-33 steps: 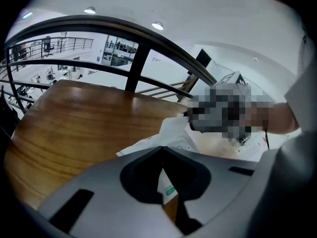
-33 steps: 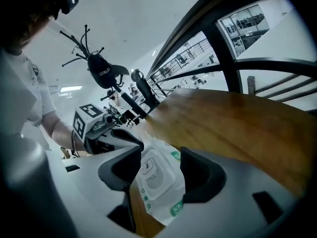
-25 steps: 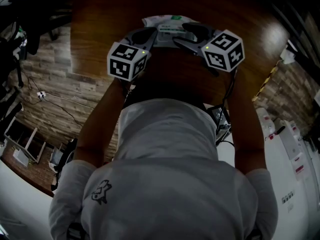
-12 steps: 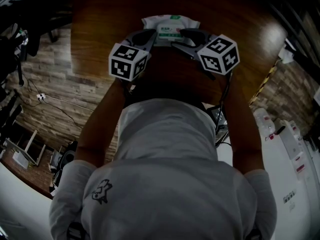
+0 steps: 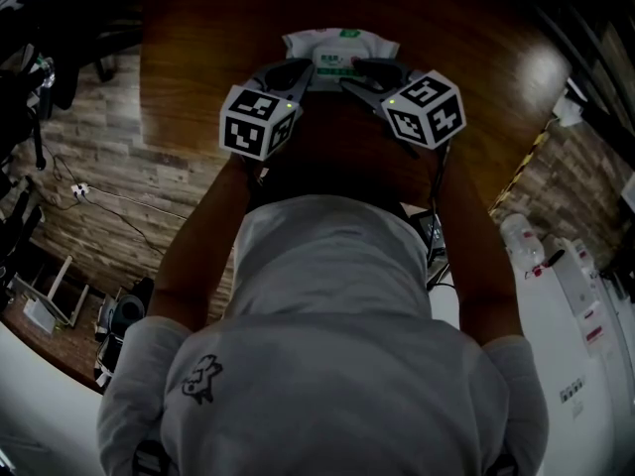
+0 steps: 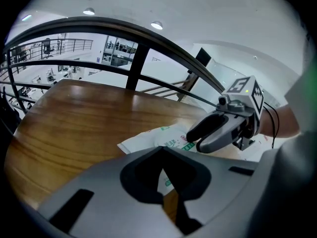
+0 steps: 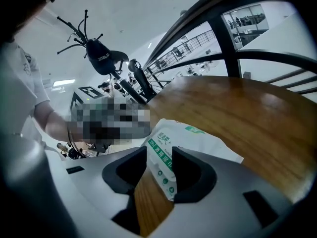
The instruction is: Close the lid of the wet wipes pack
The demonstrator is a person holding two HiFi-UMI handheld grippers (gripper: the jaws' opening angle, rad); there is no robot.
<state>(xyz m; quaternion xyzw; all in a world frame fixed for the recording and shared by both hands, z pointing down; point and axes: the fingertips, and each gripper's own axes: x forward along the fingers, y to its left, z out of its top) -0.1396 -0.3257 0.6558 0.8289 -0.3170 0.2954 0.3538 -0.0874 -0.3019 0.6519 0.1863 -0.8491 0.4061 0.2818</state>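
The wet wipes pack (image 5: 342, 46) lies flat, away from the desk (image 5: 198, 38) edges. The left gripper (image 6: 161, 152) has its tips together and holds nothing. The right gripper (image 7: 159, 157) is closing, with the pack's edge between its jaws.

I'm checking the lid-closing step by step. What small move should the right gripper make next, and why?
Probably finish pinching: the right gripper is closing its jaws, with the green-printed edge of the wet wipes pack between them, not yet pressed, on the wooden table.
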